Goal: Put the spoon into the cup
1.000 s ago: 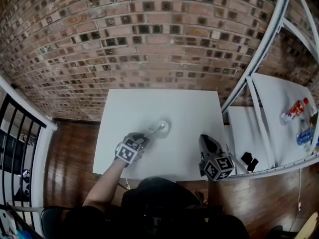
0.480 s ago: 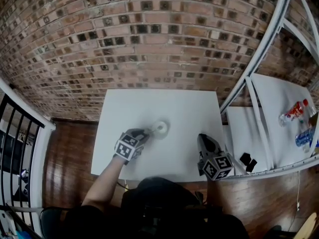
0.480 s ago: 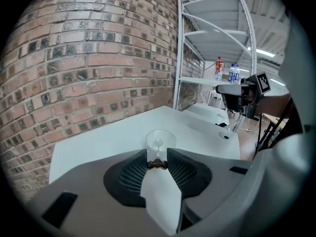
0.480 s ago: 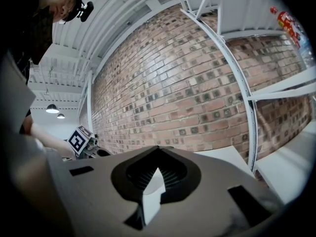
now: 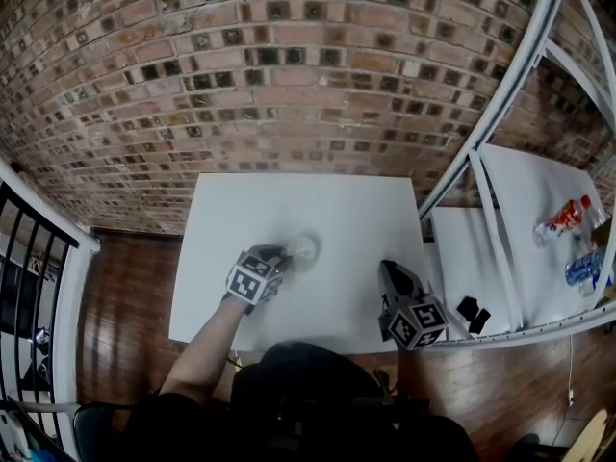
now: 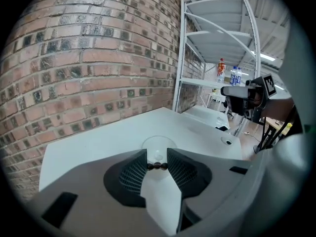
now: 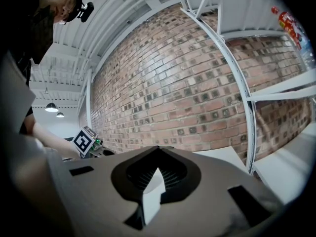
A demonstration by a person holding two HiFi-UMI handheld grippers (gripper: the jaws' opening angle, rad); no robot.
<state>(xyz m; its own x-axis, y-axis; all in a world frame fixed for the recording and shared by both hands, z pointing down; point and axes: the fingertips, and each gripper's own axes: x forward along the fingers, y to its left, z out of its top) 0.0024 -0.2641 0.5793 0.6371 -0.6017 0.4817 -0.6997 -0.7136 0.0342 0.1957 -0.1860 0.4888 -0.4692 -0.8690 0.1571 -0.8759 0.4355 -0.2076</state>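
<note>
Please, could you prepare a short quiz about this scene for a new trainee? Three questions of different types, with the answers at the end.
1. True or false: the jaws of the right gripper stand wide apart.
2. What stands just beyond the jaw tips of the left gripper? A) a bottle B) the cup C) a plate
3. Which surface carries the cup?
Key: 1 false, they are closed together. 2 B. 3 the white table.
</note>
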